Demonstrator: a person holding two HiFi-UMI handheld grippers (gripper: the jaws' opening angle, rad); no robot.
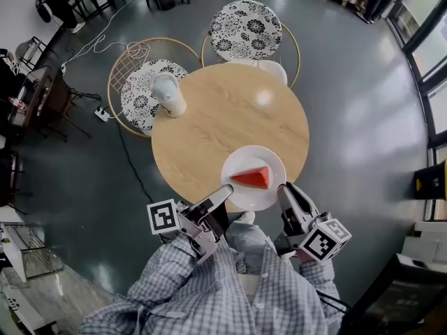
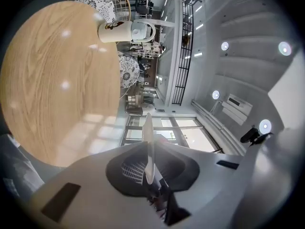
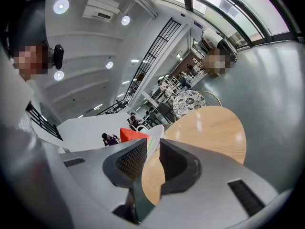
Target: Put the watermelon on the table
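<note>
A red watermelon wedge (image 1: 253,178) lies on a white plate (image 1: 241,195) that hangs over the near edge of the round wooden table (image 1: 209,117). My left gripper (image 1: 227,189) is shut on the plate's left rim; in the left gripper view the rim (image 2: 149,147) runs edge-on between the jaws. My right gripper (image 1: 285,189) is shut on the plate's right rim. In the right gripper view the wedge (image 3: 132,134) and the plate rim (image 3: 153,144) show just past the jaws, with the table (image 3: 209,132) beyond.
A white jug (image 1: 167,93) stands at the table's far left, also in the left gripper view (image 2: 126,31). Two wire chairs with patterned cushions (image 1: 246,26) (image 1: 136,93) stand behind the table. A cable (image 1: 105,44) lies on the grey floor.
</note>
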